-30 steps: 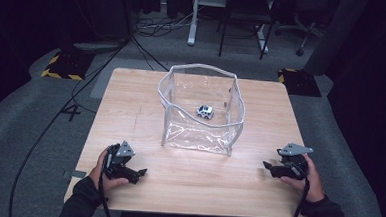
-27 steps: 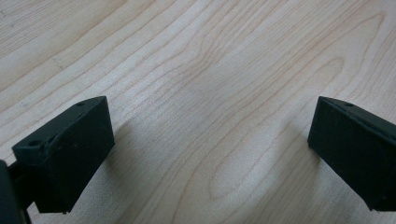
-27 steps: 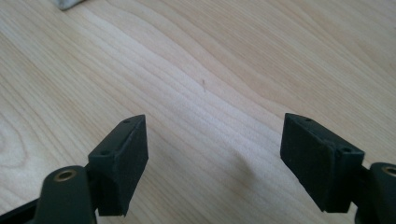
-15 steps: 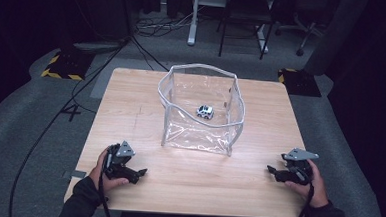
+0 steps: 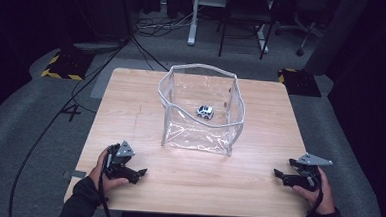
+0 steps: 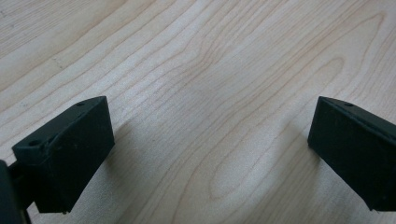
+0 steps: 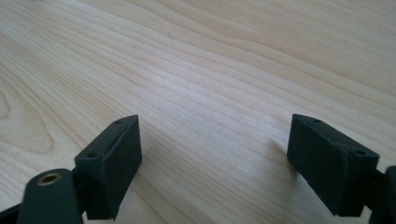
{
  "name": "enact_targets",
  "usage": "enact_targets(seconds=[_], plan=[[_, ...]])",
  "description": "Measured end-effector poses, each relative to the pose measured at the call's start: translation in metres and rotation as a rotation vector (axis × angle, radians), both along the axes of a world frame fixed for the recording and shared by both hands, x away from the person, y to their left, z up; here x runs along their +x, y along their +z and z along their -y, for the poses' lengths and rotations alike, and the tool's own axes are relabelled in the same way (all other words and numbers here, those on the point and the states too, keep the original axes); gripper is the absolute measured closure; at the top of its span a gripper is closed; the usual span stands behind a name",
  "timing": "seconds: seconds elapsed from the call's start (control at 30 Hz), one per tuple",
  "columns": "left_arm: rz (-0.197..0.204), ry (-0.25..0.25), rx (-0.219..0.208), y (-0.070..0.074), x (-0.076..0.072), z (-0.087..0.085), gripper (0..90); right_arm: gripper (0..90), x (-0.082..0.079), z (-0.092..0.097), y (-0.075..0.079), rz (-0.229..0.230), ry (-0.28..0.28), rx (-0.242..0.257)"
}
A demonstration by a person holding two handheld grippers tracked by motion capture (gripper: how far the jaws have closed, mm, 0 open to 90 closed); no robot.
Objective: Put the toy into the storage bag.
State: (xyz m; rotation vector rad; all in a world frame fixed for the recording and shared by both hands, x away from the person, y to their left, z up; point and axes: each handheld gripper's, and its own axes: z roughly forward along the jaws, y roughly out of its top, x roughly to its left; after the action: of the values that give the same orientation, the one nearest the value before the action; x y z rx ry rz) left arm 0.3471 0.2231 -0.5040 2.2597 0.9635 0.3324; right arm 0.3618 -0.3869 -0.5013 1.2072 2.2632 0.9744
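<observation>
- High view: left gripper (image 5: 138,173) and right gripper (image 5: 277,173) rest low at the near corners of the wooden table (image 5: 130,115), each in a hand. A clear plastic bin (image 5: 199,139) stands mid-table with a small toy car (image 5: 205,111) inside.
- Left gripper view: jaws wide apart, holding nothing; bare tabletop (image 6: 210,93) between.
- Right gripper view: jaws wide apart, nothing gripped, over the wood grain (image 7: 210,70).
</observation>
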Motion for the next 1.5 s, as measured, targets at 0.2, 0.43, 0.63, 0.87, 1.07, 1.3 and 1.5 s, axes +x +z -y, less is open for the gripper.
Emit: enact_targets(seconds=[0.2, 0.43, 0.63, 0.87, 1.07, 1.3, 1.5], plan=[[-0.001, -0.001, 0.000, -0.0001, -0.0001, 0.0000, 0.5, 15.7, -0.0053, 0.0068, -0.0018, 0.003, -0.054, 0.012], [-0.005, 0.003, -0.003, -0.0002, 0.0002, 0.0000, 0.6, 15.7, -0.0079, 0.0064, -0.0019, 0.003, -0.063, 0.016], [-0.005, 0.011, -0.003, -0.0001, 0.0000, 0.0002, 0.6, 15.7, -0.0080, 0.0064, -0.0019, 0.002, -0.065, 0.016], [-0.013, 0.016, -0.001, 0.0003, 0.0008, 0.0004, 0.5, 15.7, -0.0080, 0.0063, -0.0020, 0.005, -0.066, 0.016], [-0.010, 0.023, -0.004, 0.0001, 0.0002, 0.0007, 0.6, 15.6, -0.0078, 0.0064, -0.0021, 0.007, -0.061, 0.013], [-0.012, 0.023, -0.004, 0.0001, 0.0003, 0.0007, 0.6, 15.5, -0.0068, 0.0062, -0.0021, 0.006, -0.058, 0.008], [-0.012, 0.021, -0.002, 0.0002, 0.0004, 0.0005, 0.5, 15.5, -0.0066, 0.0064, -0.0020, 0.006, -0.056, 0.007]])
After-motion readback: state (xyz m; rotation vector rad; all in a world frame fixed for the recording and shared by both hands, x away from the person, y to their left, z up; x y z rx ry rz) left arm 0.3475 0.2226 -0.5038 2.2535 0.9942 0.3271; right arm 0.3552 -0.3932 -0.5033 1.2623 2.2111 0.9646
